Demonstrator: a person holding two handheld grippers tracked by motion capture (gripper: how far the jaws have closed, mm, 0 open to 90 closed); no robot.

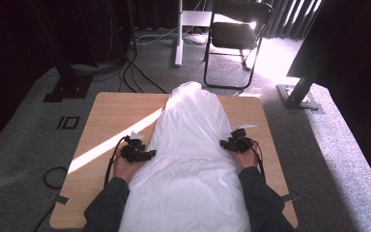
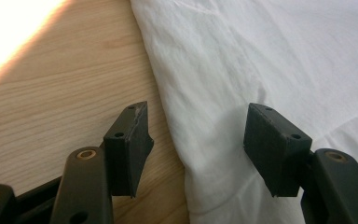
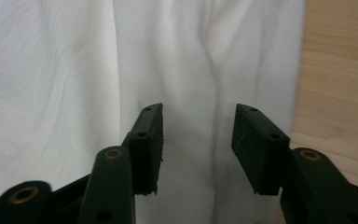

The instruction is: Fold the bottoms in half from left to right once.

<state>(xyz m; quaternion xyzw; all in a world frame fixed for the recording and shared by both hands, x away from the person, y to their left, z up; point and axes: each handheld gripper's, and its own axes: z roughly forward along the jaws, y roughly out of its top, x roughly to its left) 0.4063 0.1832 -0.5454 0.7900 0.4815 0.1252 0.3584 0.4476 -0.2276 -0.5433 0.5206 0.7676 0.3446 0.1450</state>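
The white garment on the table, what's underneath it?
The white garment lies on the wooden table, whose bare top shows along both sides. Whatever sits beneath the cloth's middle is covered.

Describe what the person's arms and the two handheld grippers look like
Both arms wear dark grey long sleeves. Each hand holds a black two-jaw gripper: the left gripper and the right gripper, each trailing a black cable. Up close, the jaws end in flat rectangular black pads fixed with small screws, on arms with brass-coloured pivot bushings.
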